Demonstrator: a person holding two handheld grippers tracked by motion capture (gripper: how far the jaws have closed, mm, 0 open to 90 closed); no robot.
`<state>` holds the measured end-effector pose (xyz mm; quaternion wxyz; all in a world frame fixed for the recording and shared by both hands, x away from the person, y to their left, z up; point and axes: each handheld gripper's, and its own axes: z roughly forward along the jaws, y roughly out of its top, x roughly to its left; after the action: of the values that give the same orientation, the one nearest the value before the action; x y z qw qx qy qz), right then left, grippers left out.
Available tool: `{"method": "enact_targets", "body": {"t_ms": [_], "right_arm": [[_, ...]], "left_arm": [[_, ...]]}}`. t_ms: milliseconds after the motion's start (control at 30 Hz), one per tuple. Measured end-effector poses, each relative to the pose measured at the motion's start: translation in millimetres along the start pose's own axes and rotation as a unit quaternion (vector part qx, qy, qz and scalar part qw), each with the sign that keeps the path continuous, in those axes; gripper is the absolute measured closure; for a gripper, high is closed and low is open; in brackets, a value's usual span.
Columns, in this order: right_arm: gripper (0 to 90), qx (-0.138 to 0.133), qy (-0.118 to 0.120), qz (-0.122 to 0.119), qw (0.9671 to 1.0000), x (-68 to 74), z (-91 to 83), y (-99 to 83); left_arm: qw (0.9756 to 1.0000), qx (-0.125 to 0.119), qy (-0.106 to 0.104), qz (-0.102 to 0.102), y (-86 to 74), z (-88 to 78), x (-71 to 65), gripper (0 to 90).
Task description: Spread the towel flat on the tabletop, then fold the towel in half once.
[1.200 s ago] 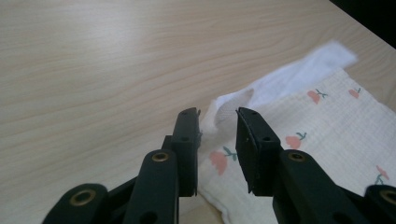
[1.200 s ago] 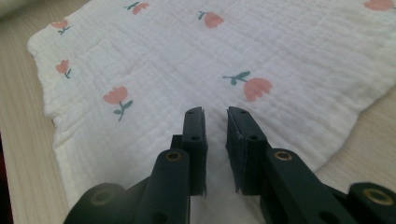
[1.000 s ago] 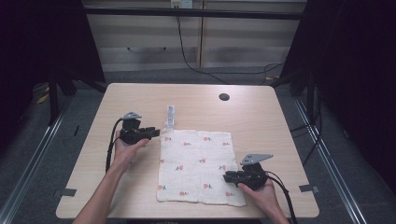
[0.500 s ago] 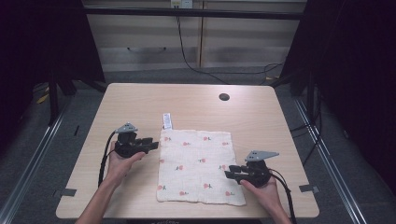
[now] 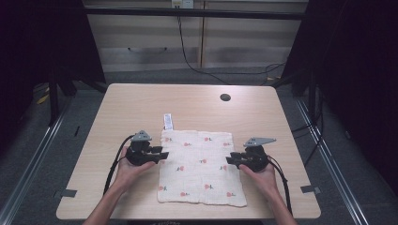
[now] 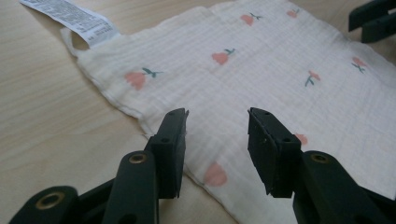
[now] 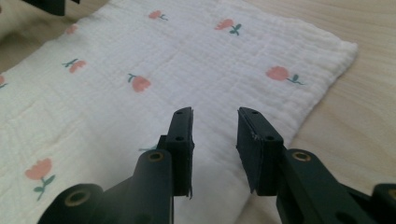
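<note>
A white muslin cloth point(image 5: 199, 166) with small pink flowers lies flat on the wooden table point(image 5: 141, 105); a white care label point(image 5: 167, 121) sticks out from its far left corner. My left gripper point(image 5: 162, 155) is at the cloth's left edge, open, its jaws just over the hem point(image 6: 217, 140). My right gripper point(image 5: 230, 160) is at the cloth's right edge, open, with its jaws over the cloth point(image 7: 215, 135). Nothing is held between either pair of jaws. The cloth point(image 6: 261, 70) and label point(image 6: 74, 18) show close in the left gripper view.
A dark round hole point(image 5: 225, 97) sits near the table's far edge. Bare wood surrounds the cloth on all sides. Cables point(image 5: 112, 168) trail from both grippers toward the near edge. Dark frame rails and floor flank the table.
My left gripper has come nearer and down to the cloth's left edge. My right gripper has moved from the cloth's near right part out to its right edge.
</note>
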<state>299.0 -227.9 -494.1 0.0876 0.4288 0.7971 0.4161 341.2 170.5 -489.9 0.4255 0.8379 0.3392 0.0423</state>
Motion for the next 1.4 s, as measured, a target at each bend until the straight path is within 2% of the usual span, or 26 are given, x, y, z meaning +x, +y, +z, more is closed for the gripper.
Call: {"method": "enact_targets", "body": {"t_ms": [133, 267, 367, 400, 467, 500, 533, 600, 633, 700, 800, 1000, 1033, 1133, 1167, 1200, 1267, 1300, 1333, 1367, 1400], "right_arm": [[65.9, 0.005, -0.013, 0.010, 0.9999, -11.6, 2.1, -0.8], [62.8, 0.015, -0.032, 0.018, 0.9992, -20.5, 4.8, 1.2], [62.0, 0.019, -0.038, 0.009, 0.9991, -21.8, 8.3, 5.2], [61.1, 0.023, -0.044, 0.008, 0.9988, -21.5, 11.5, 8.5], [61.7, 0.029, -0.046, 0.002, 0.9985, -20.8, 15.4, 10.2], [61.7, 0.029, -0.046, 0.002, 0.9985, -20.8, 15.4, 10.2], [70.9, 0.031, -0.041, -0.004, 0.9987, -18.3, 19.7, 10.0], [79.2, 0.034, -0.038, -0.010, 0.9987, -16.3, 21.1, 10.5], [83.3, 0.037, -0.037, -0.010, 0.9986, -15.1, 21.3, 10.7], [86.8, 0.037, -0.034, -0.011, 0.9987, -13.5, 21.2, 9.5], [88.4, 0.036, -0.027, -0.009, 0.9990, -10.2, 19.2, 6.7], [88.7, 0.051, -0.014, -0.021, 0.9984, 2.3, 10.9, -0.6], [88.6, 0.051, -0.006, -0.018, 0.9985, 4.4, 9.9, -2.2], [81.5, 0.050, -0.003, -0.012, 0.9987, 6.2, 5.8, -0.8], [80.6, 0.039, -0.005, -0.014, 0.9991, 2.5, 4.4, 5.0], [79.5, 0.032, -0.009, -0.012, 0.9994, -1.7, 3.9, 11.0], [76.6, 0.026, -0.016, -0.004, 0.9995, -12.3, 6.3, 24.4], [75.3, 0.025, -0.025, -0.008, 0.9994, -18.3, 9.1, 30.6], [75.3, 0.025, -0.025, -0.008, 0.9994, -18.3, 9.1, 30.6], [73.7, 0.019, -0.035, 0.005, 0.9992, -28.7, 13.8, 40.1], [73.6, 0.015, -0.036, 0.008, 0.9992, -33.1, 16.5, 43.2]], "left_arm": [[0.9999, 0.010, 0.006, 0.007, -2.0, 5.9, -1.8, 55.9], [0.9998, 0.012, 0.013, -0.002, -1.8, 11.3, 2.8, 55.9], [0.9997, 0.014, 0.015, -0.009, -2.8, 14.2, 4.1, 55.9], [0.9998, 0.014, 0.017, -0.001, -2.8, 16.2, 3.6, 55.8], [0.9998, 0.010, 0.017, -0.003, -2.7, 17.7, 2.9, 56.0], [0.9998, 0.010, 0.017, -0.003, -2.7, 17.7, 2.9, 57.9], [0.9997, 0.010, 0.024, 0.004, -3.3, 18.4, 2.2, 63.4], [0.9995, 0.011, 0.026, 0.012, -3.7, 18.6, 1.2, 70.4], [0.9994, 0.015, 0.024, 0.022, -4.8, 17.8, -1.7, 74.6], [0.9991, 0.020, 0.022, 0.030, -6.3, 15.8, -2.5, 78.9], [0.9994, 0.018, 0.021, 0.022, -9.2, 13.5, -4.9, 82.9], [0.9994, 0.025, 0.008, 0.023, -15.0, 7.0, -10.4, 84.7], [0.9992, 0.029, 0.008, 0.026, -16.6, 4.8, -12.2, 84.7], [0.9990, 0.028, 0.009, 0.033, -17.7, 4.1, -14.0, 84.7], [0.9990, 0.028, 0.008, 0.032, -17.8, 4.0, -13.4, 84.9], [0.9994, 0.026, 0.002, 0.021, -17.8, 4.3, -11.2, 84.9], [0.9994, 0.025, 0.002, 0.025, -18.0, 4.3, -11.1, 85.2], [0.9993, 0.025, 0.002, 0.026, -18.1, 4.3, -11.0, 85.2], [0.9993, 0.025, 0.002, 0.026, -18.1, 4.3, -11.0, 85.2], [0.9994, 0.024, 0.000, 0.025, -18.4, 4.3, -10.4, 85.2], [0.9995, 0.024, -0.001, 0.022, -18.6, 4.1, -10.2, 85.2]]}}
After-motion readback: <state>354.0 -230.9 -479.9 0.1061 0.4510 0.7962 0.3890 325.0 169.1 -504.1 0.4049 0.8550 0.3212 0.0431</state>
